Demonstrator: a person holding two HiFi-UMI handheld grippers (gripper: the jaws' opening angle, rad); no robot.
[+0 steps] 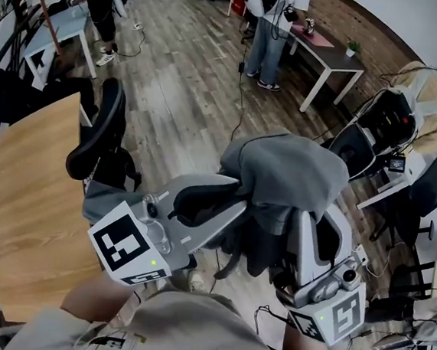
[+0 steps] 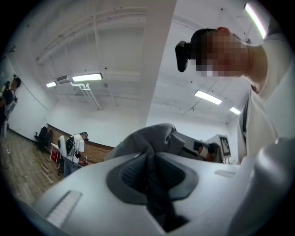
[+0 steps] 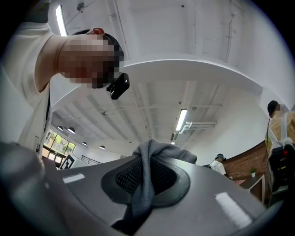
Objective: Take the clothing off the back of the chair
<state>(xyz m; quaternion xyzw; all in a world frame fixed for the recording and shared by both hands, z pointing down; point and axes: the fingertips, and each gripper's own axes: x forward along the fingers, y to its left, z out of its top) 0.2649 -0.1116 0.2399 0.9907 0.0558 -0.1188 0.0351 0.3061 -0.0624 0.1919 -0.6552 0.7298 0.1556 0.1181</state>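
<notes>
A grey garment (image 1: 288,173) hangs bunched in the air in front of me, held up by both grippers. My left gripper (image 1: 234,195) reaches in from the lower left and is shut on a fold of its left side. My right gripper (image 1: 311,215) comes up from the lower right, shut on the other side. In the left gripper view the grey cloth (image 2: 152,143) is pinched between the jaws of the left gripper (image 2: 150,161). The right gripper view shows a strip of the cloth (image 3: 159,152) running down through the right gripper (image 3: 146,168). A black office chair (image 1: 99,132) stands to the left, apart from the garment.
A wooden table (image 1: 30,214) lies at the left beside the black chair. Further black chairs (image 1: 385,117) and a seated person (image 1: 434,91) are at the right. A dark-topped desk (image 1: 334,54) with people standing by it is at the back. Cables trail over the plank floor (image 1: 188,90).
</notes>
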